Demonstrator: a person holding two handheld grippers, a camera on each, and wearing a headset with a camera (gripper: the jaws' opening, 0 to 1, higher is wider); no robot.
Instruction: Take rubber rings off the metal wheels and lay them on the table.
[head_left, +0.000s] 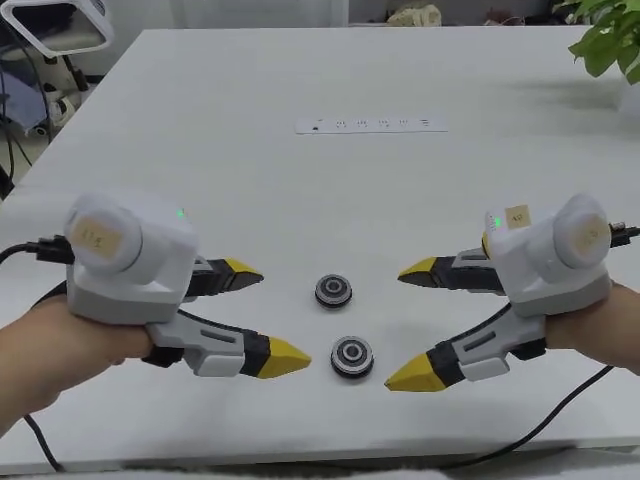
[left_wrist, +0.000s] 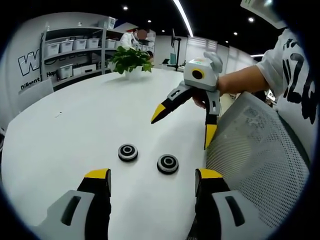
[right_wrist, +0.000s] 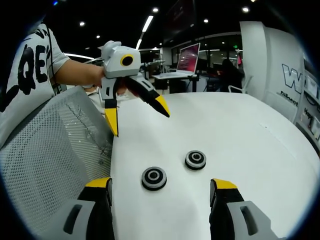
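Wheels (left_wrist: 128, 152), two, metal, flat on the table (head_left: 300, 180) close to its near edge, about midway along it. The far wheel (head_left: 333, 290) and near wheel (head_left: 352, 356) sit near each other, not touching. The rings (right_wrist: 143, 178) read as the dark outer band on each wheel. Both appear seated, though the wheels are too small in every view to be sure.

Step in hand, as judged: approach to the first grasp, no ring off yet.
- Work one wheel at a time. The near wheel is the likelier start, as it lies between the two jaw tips closest to the near edge.
- Pin the metal body with one gripper. With the other, nip the rubber alone at the rim and peel it outward.
- A flat wheel will probably slide on this smooth table, so press down before pulling, and pull away from the near edge.
- Lay the freed ring on bare table, clear of both wheels.

Pose, left gripper (head_left: 270, 313): released, jaws spread wide, grasping nothing. It is held low toward the table's left side, tips aimed inward at the wheels and short of them. The jaws open roughly level with the table. The left hand (head_left: 70, 350) grips from behind.

Pose, right gripper (head_left: 405, 325): released, jaws wide, nothing between them. It mirrors the other from the right side, tips facing the wheels. The right hand (head_left: 600, 332) is behind it.
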